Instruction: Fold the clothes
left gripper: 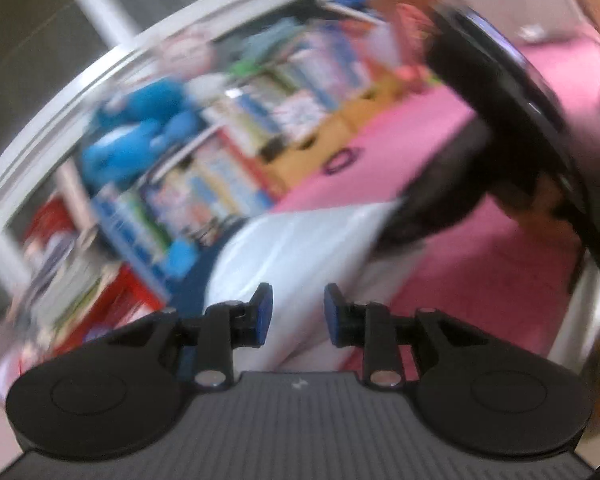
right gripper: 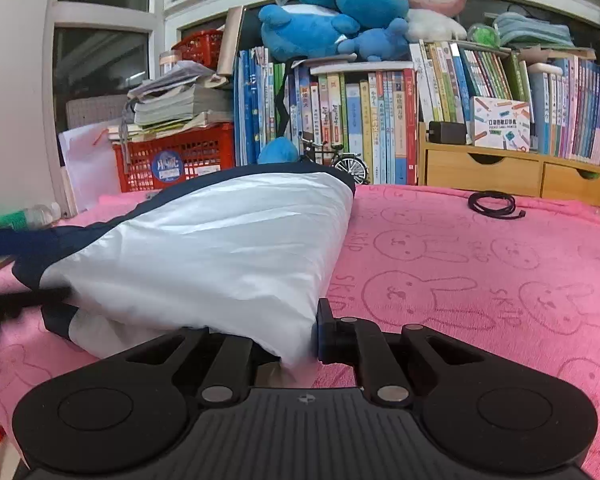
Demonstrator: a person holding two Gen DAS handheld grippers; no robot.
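A white garment with navy trim [right gripper: 204, 248] lies bunched on a pink rabbit-print blanket [right gripper: 480, 280]. My right gripper [right gripper: 300, 344] is shut on the garment's near corner. The cloth covers its left finger, and only its right finger [right gripper: 325, 332] shows. The left wrist view is blurred and tilted. In it my left gripper [left gripper: 298, 312] is open, its blue pads [left gripper: 265, 312] apart with nothing between them. The white garment [left gripper: 300, 240] lies just beyond them. A blurred black shape [left gripper: 500, 120] reaches the garment's far corner from the upper right.
A bookshelf full of books [right gripper: 380, 120] stands behind the blanket, with blue and pink plush toys [right gripper: 340, 12] on top. At the back left is a red basket [right gripper: 172, 160] under stacked papers. A coiled black cable [right gripper: 494, 203] lies near wooden drawers [right gripper: 484, 168].
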